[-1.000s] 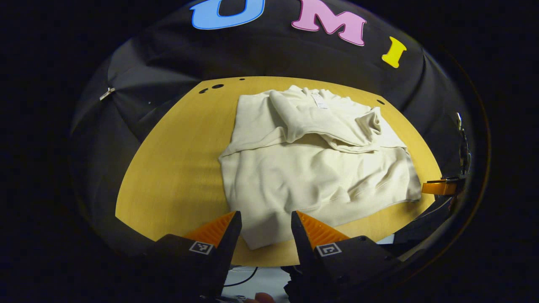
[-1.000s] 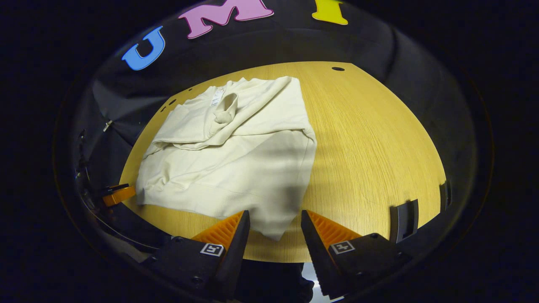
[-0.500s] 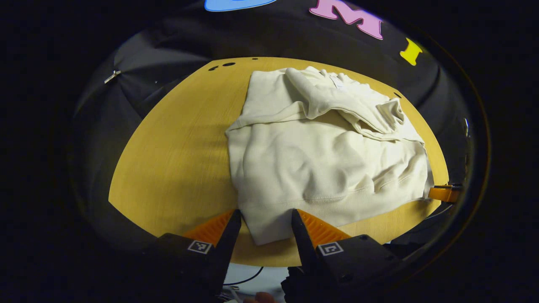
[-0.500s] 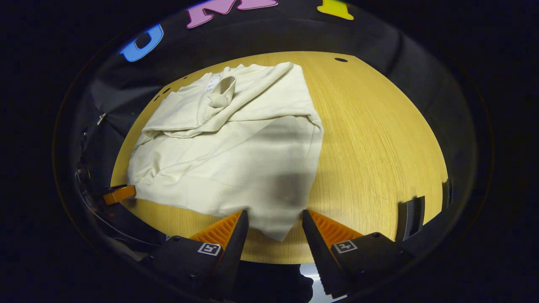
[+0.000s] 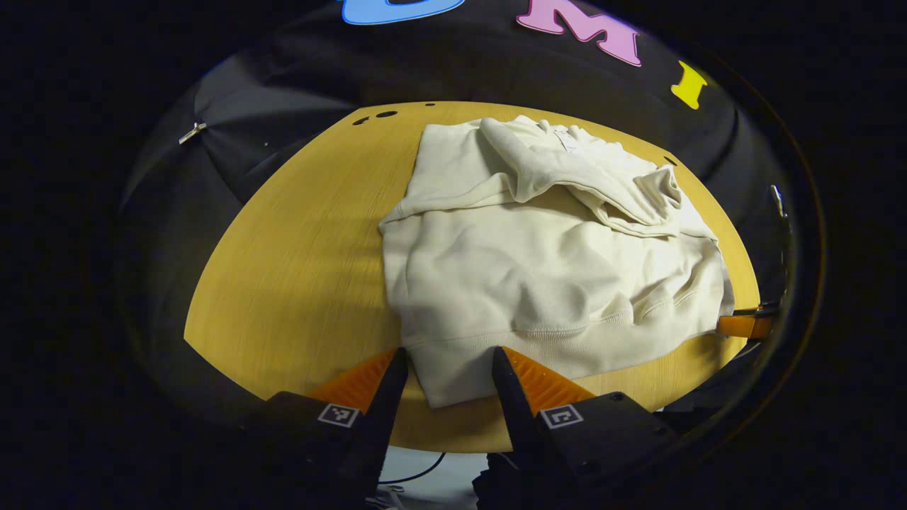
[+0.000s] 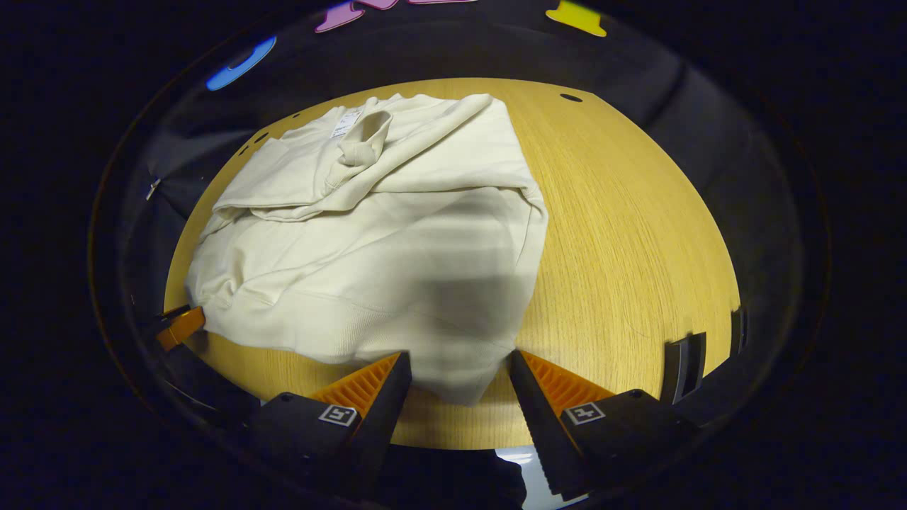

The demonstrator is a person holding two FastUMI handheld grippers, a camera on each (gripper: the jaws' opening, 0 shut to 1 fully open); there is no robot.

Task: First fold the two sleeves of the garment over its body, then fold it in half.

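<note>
Cream sweatshirt (image 5: 538,262) spread on a round wooden worktop (image 5: 297,269), collar at the far edge, hem toward the near edge. Both sleeves (image 5: 567,177) already crossed over the chest in a loose, rumpled heap, so the first step looks done. Fold in half not yet made: lower body flat, hem near the front rim. Left tongs (image 5: 446,368) spread wide, straddling the near left hem corner (image 5: 446,386), fabric between the fingers but not pinched. In the right gripper view, right tongs (image 6: 459,372) likewise spread, straddling the other hem corner (image 6: 460,386), not clamped. Tip of the right tongs also at the far right edge of the left gripper view, beside the hem. Likely next: closing on both corners and carrying the hem up to the collar.
</note>
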